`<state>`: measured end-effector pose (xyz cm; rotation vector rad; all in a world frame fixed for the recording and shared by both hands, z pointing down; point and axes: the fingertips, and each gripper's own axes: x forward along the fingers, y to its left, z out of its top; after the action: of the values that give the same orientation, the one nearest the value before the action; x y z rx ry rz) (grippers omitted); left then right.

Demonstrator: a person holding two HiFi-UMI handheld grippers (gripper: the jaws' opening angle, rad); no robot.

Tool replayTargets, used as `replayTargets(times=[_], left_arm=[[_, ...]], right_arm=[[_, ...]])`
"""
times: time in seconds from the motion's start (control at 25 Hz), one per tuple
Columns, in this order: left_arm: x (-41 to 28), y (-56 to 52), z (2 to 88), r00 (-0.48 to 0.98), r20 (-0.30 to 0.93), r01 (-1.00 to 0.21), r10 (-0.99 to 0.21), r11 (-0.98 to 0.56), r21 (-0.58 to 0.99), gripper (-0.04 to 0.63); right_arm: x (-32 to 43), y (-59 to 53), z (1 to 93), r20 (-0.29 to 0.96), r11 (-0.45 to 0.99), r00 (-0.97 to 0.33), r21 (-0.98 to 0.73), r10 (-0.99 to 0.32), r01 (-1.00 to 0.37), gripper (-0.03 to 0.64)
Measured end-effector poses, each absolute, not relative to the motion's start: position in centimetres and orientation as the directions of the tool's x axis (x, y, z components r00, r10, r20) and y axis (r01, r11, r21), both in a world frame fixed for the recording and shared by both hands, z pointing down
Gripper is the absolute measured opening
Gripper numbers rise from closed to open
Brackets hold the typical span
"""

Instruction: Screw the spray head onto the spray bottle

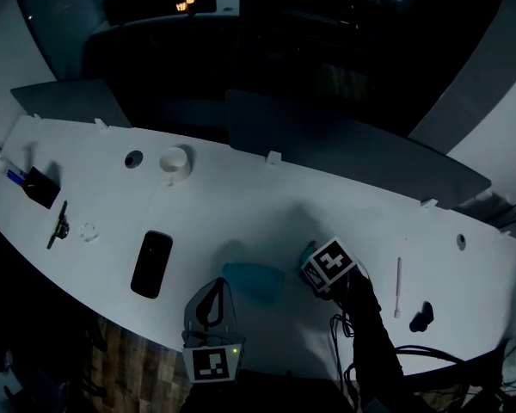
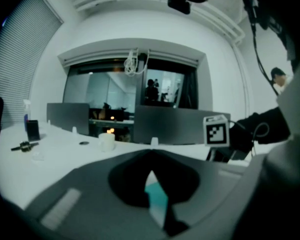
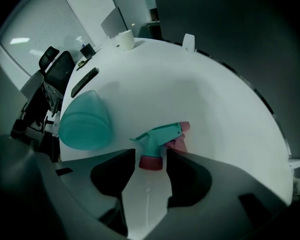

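On the white bench (image 1: pixel 241 205), the translucent teal plastic spray bottle (image 1: pixel 254 282) lies on its side. Beside the bottle, the teal spray head with pink collar (image 3: pixel 160 134) lies between the wide-open right tongs (image 3: pixel 151 156), not yet gripped, seemingly for pickup. The left tongs (image 2: pixel 150 156) are closed, a teal sliver showing between them, probably to steady the bottle.

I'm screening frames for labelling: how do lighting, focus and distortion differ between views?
Head view: dim, underexposed, table bluish-grey. Left gripper view: brighter, fisheye-bent wall, near jaws blurred. Right gripper view: spray head fairly sharp, table edge curved, corners dark.
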<state>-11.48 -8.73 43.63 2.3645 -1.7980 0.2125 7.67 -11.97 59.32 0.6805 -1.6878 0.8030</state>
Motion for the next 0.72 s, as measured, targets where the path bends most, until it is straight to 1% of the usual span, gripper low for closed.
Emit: replayTargets(times=[0.12,0.52,0.72], left_arm=[[-11.73,-8.73,43.56,0.259,0.21,-0.966,-0.943,-0.255,0.044,0.005],[-11.66,-8.58,43.55,0.257,0.212,-0.966,-0.943,-0.253,0.045,0.005],[-11.65,-8.26,43.78,0.258,0.219,-0.966,-0.941,-0.254,0.046,0.005]], right_arm=[[7.18,-12.18,59.62,0.969,0.596,-0.246,-0.187,-0.018,-0.781,0.196],[7.21,-12.33,60.01,0.981,0.585,-0.189,-0.178,0.043,-0.791,0.194],[7.27,-12.37,60.24,0.978,0.574,-0.179,-0.208,0.108,-0.792,0.193]])
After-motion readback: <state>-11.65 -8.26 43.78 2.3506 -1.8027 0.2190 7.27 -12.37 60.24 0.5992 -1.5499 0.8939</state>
